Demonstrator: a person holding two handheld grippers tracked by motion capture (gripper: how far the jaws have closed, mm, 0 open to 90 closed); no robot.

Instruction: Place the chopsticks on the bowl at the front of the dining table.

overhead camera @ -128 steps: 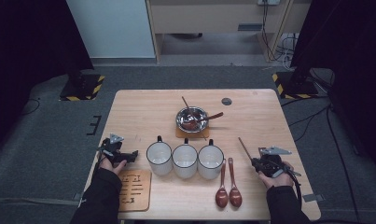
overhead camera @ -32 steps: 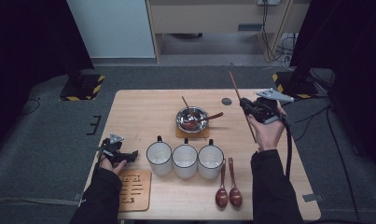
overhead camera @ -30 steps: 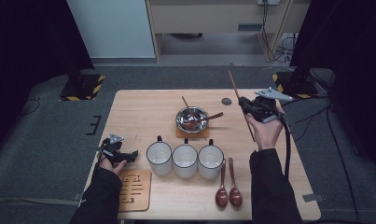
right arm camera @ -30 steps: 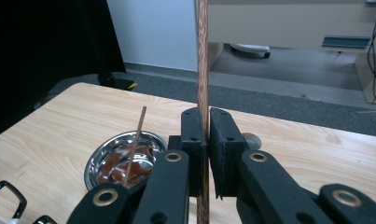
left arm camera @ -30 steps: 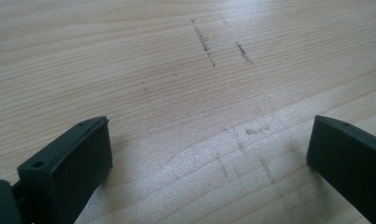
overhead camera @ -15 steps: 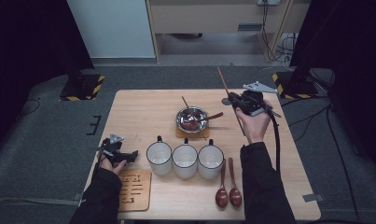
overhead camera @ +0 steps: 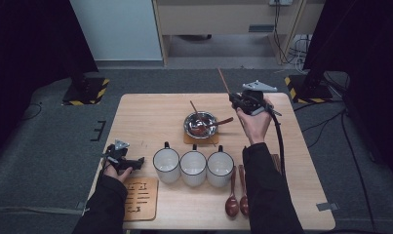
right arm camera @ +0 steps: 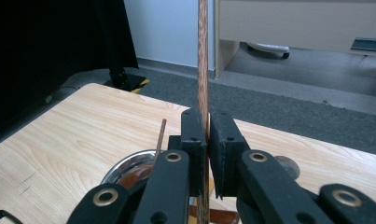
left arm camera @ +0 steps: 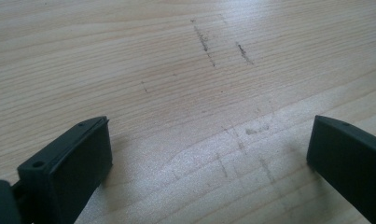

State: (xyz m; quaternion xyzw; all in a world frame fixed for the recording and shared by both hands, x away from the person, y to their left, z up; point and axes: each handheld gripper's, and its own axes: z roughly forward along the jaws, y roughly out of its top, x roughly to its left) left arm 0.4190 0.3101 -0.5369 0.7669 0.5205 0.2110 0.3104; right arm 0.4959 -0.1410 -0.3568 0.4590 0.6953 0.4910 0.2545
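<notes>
My right gripper (overhead camera: 236, 100) is raised over the far right of the table, just right of the steel bowl (overhead camera: 200, 125), and is shut on a long wooden chopstick (overhead camera: 224, 81). In the right gripper view the chopstick (right arm camera: 203, 56) stands upright between the closed jaws of that gripper (right arm camera: 207, 122), with the bowl (right arm camera: 129, 170) below. A second chopstick (overhead camera: 194, 109) and a wooden spoon (overhead camera: 222, 122) rest in the bowl. My left gripper (overhead camera: 135, 162) lies on the table (overhead camera: 145, 122) at the front left, open, with bare wood between its jaws (left arm camera: 209, 154).
Three white mugs (overhead camera: 193, 166) stand in a row in front of the bowl. Two dark wooden spoons (overhead camera: 237, 200) lie at the front right beside the person's forearm. A wooden trivet (overhead camera: 139, 199) lies at the front left edge. A small grey disc (right arm camera: 283, 165) lies behind the bowl.
My right gripper lifted the chopstick from the front right of the table, carried it to the far right, then moved left toward the bowl. The left gripper stayed still.
</notes>
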